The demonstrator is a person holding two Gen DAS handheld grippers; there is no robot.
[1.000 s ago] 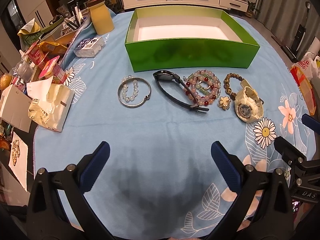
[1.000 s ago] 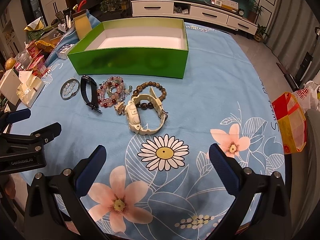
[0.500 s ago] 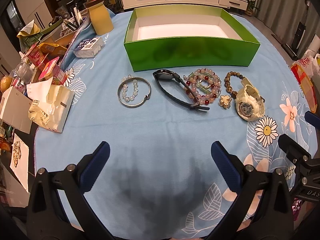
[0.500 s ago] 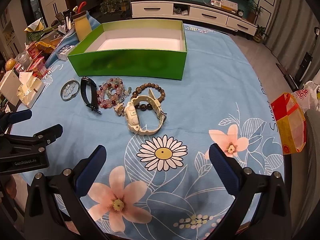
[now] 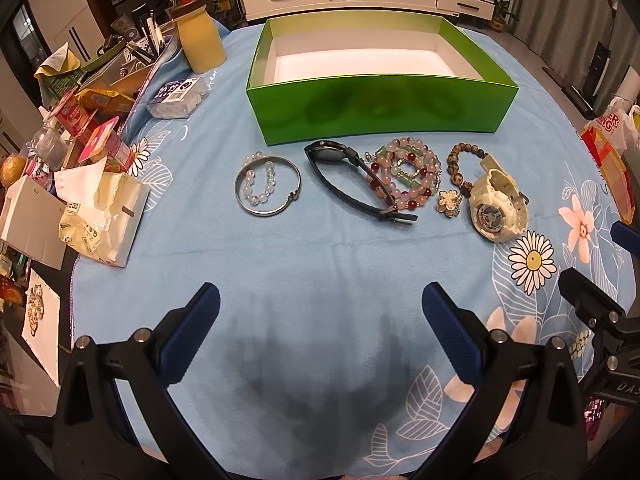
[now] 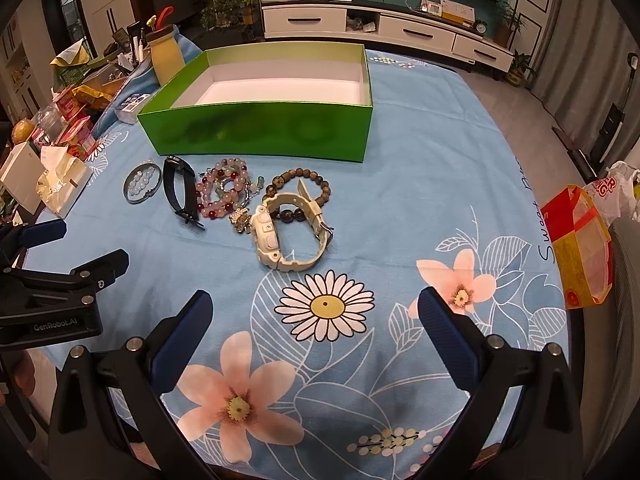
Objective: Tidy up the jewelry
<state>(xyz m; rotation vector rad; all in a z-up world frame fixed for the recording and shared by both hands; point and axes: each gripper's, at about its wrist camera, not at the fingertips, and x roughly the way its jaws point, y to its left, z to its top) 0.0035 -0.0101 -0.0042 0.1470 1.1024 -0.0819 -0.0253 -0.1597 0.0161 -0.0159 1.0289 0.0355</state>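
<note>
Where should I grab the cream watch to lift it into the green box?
Probably the strap loop of the cream watch. It lies on its side with the band arching open, so the right gripper, open and nearest, could come down from above with one finger inside the loop and one outside, avoiding the bulky case.

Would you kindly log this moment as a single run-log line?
left gripper: open, holding nothing | right gripper: open, holding nothing | green box: nothing inside | cream watch, bracelets: on tablecloth beside box

jewelry row (image 5: 376, 184) before box (image 5: 380, 110), seemingly apart
</note>
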